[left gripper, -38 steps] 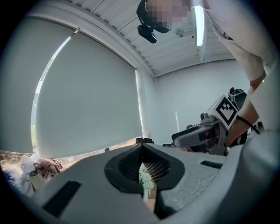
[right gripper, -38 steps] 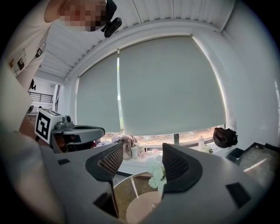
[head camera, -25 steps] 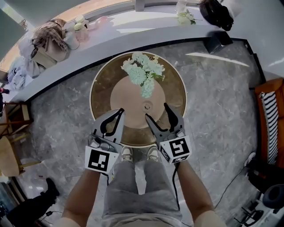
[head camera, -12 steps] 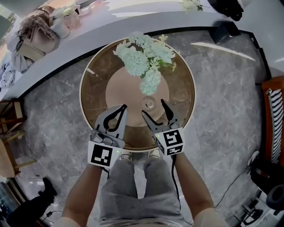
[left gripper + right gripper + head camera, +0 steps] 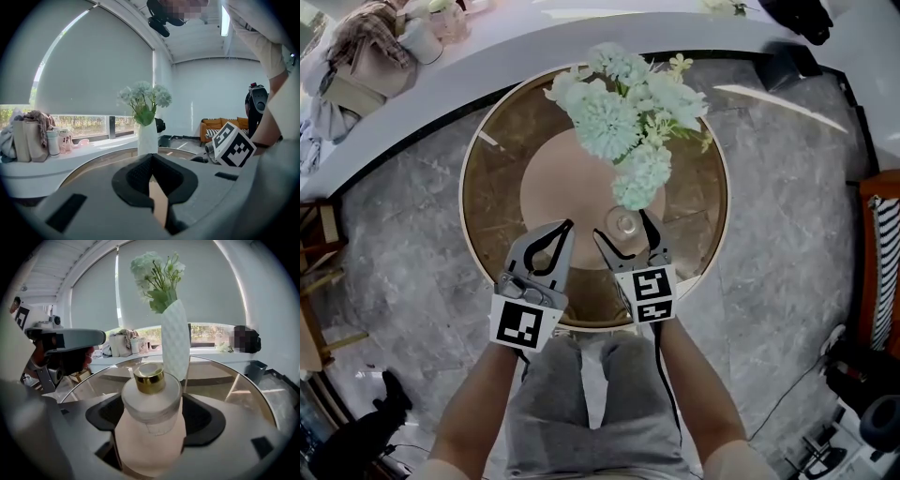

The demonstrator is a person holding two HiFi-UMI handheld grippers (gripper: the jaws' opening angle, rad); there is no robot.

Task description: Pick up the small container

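At the far left, bags [image 5: 366, 66] sit on the curved white counter [image 5: 487, 52]. The left gripper [image 5: 567, 226] hangs over the near part of the round table [image 5: 487, 206], its 2 jaws pressed together at the tips and holding nothing. Just right of it, the right gripper [image 5: 620, 225] has its jaws spread wide on either side of the small container [image 5: 623, 223]. This is a frosted bottle with a gold cap [image 5: 149, 377], standing upright on the table's peach centre disc [image 5: 558, 187]. The pads look slightly clear of its sides, though contact lower down is hard to judge. Just beyond it stands 1 white vase [image 5: 175, 341] of pale green flowers [image 5: 628, 112].
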